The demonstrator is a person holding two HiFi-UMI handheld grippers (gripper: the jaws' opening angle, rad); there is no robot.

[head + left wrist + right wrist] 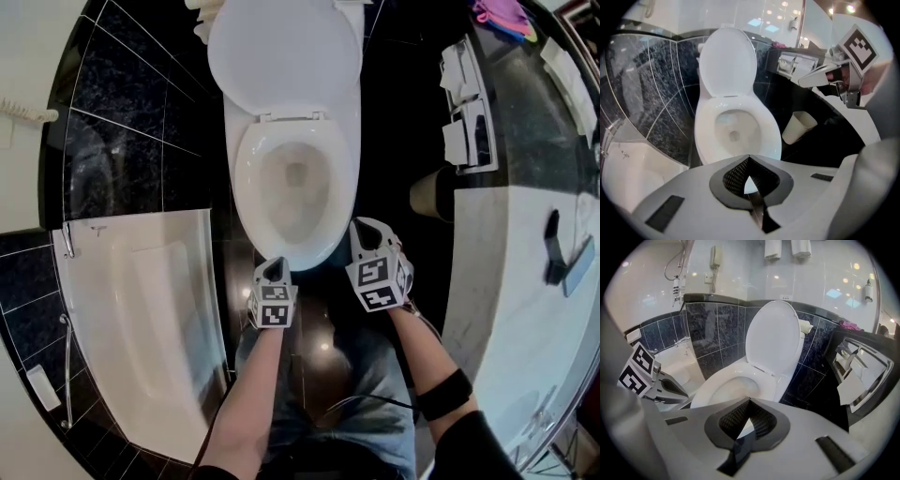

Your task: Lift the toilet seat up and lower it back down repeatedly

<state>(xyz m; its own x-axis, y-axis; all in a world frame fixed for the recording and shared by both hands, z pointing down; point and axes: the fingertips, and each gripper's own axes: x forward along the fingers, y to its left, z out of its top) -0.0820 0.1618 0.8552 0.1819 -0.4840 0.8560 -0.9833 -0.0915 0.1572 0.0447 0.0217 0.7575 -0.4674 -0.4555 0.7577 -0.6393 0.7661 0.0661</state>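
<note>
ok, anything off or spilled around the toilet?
Nothing stands out. The toilet looks intact: lid raised back, seat down on the bowl. No spill shows on the dark floor around it. The left gripper and right gripper hover shut and empty in front of it.

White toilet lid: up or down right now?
Up. The white oval toilet lid stands raised at the back, and the white bowl in front of it lies uncovered.

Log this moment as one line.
lid up | seat down | left gripper shut, empty | right gripper shut, empty | both by seat front
</note>
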